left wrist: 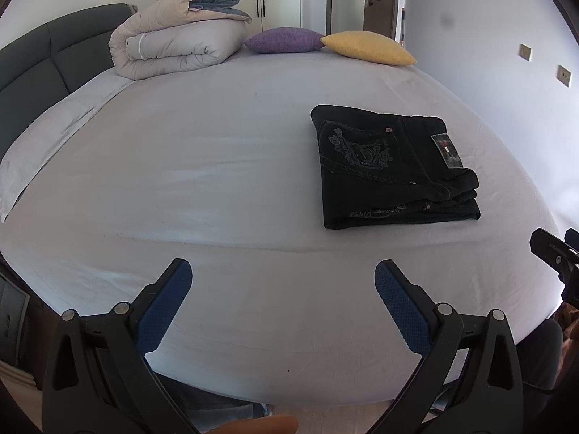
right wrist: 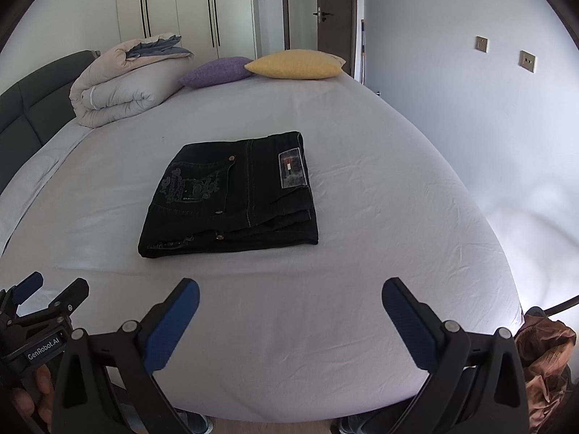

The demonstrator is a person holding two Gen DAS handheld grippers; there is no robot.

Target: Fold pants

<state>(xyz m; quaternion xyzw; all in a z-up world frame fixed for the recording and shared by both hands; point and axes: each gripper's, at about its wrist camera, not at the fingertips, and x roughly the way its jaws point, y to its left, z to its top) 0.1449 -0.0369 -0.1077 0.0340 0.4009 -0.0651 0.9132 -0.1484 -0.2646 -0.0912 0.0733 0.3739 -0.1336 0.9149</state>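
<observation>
While both claws hung above the near edge of the bed, neither had hold of anything. The left gripper stood with its black jaws spread wide, blue textured pads facing each other across bare sheet, and the right gripper was spread just as wide, its own blue pads equally empty. Each claw showed in the other's camera: the right one poked in at the right rim of the left wrist view, and the left one sat at the lower left of the right wrist view, a hand wrapped around its handle.

Beyond the fingertips, well apart from both claws, lay the folded black denim pants, a squarish stack of several layers resting flat on the pale grey bed sheet. An embroidered back pocket faced up on the left half of the stack, and a rectangular brand patch (grey, with a small red and white mark) sat near the stack's right edge.

Farther from the pants, along the far side of the bed, were a rolled beige and grey quilt to the far left, then a purple cushion and a yellow cushion touching it. A dark grey padded headboard ran beyond the quilt. Behind the cushions stood white wardrobe doors and a brown door.
</observation>
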